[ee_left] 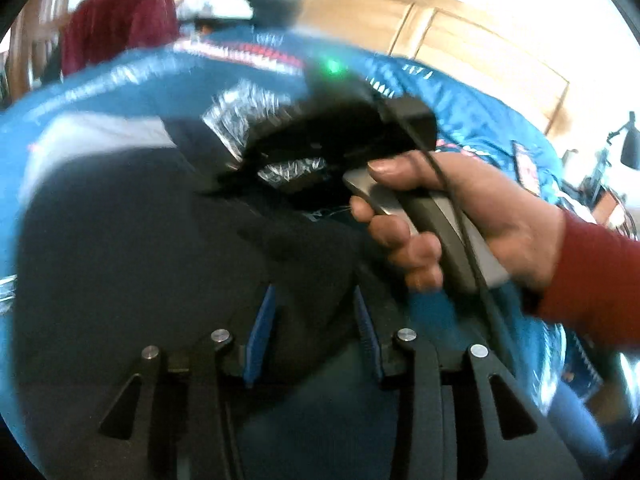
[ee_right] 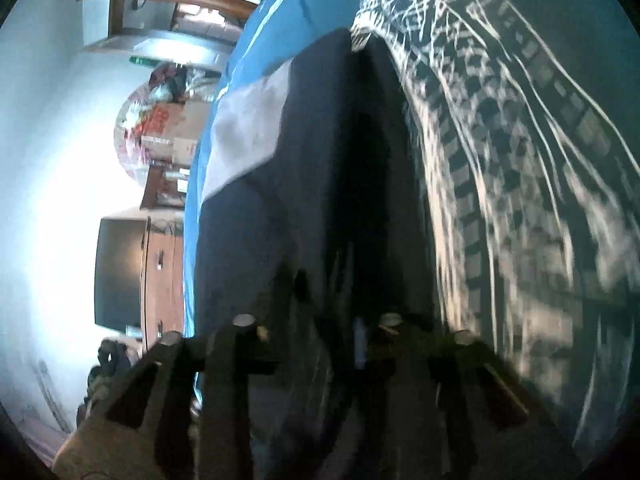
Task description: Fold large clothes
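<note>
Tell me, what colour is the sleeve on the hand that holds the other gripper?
The sleeve is dark red, best seen in the left wrist view.

**A Bedroom in Bright Daylight**

A blue bedspread [ee_left: 100, 80] with a white woven pattern [ee_right: 520, 160] covered the bed and filled much of both views. Beyond it in the left wrist view stood a pale wooden wardrobe [ee_left: 460, 40] with panelled doors, and a dark red cloth [ee_left: 120, 28] hung over something at the far side. A black desk lamp [ee_left: 630, 144] stood at the right edge. In the right wrist view, strong light washed out a pale wall [ee_right: 52, 160]. A dark television screen [ee_right: 120, 272] sat against a brown wooden cabinet [ee_right: 164, 272], with cardboard boxes [ee_right: 168, 124] nearby.
</note>
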Demonstrator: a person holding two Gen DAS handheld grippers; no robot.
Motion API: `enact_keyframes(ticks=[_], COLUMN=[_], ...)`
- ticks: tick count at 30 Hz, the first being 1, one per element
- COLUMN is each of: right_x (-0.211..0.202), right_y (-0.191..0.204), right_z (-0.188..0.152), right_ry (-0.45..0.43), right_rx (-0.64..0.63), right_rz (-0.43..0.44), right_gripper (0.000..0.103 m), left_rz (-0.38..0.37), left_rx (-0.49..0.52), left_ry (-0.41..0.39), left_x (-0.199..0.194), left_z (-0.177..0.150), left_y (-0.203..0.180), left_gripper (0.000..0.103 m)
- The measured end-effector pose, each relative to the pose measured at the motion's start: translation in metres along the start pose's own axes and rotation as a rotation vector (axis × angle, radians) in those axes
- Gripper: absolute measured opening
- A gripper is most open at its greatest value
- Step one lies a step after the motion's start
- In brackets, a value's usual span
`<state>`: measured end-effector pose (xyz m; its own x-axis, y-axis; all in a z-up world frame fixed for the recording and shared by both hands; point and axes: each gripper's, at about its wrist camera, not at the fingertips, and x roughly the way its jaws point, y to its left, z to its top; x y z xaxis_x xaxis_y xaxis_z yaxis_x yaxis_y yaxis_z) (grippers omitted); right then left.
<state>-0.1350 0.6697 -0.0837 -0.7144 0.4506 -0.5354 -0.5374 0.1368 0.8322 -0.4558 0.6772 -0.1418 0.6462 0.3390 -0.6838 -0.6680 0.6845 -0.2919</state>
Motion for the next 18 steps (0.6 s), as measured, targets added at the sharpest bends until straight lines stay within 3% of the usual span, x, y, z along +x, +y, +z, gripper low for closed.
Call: enact_keyframes(ticks=[4,11,12,13,15,18], right_x=[-0.013,-0.01,-0.007,-0.007,-0.004,-0.012], right_y=[0.013,0.021,0.023,0.024,0.022,0.002], right_z=[-0.027,-0.062,-0.065,-0.067,-0.065,-0.066], right_ry=[0.028,0.052,0.05,0.041,0.031,-0.013], right_rx=[-0.033,-0.071,-0.084,-0.1,-0.096,-0.059], right_rz=[-0.002,-0.019,-0.035,-0.059,-0.084,-0.092], right_gripper=[0.057,0.063,0.054,0.031,0.005,0.002], left_rz=[0.102,0.246,0.249,0.244,0.251,0.308], left_rx=[-0.014,-0.17,-0.178,-0.185,-0.174,-0.194], left_ry=[-0.065,-0.075,-0.074,-0.074,-0.065,-0.025], left_x=[-0.071,-0.115,-0.113,-0.11,-0.1,-0.077], left_z=[-0.033,-0.068,-0.069,-0.069,-0.068,-0.068], left_y=[0.011,0.069,0.074,0.076,0.079,0.094], left_gripper=[0.045,0.045,0.045,0.045,0.053,0.059])
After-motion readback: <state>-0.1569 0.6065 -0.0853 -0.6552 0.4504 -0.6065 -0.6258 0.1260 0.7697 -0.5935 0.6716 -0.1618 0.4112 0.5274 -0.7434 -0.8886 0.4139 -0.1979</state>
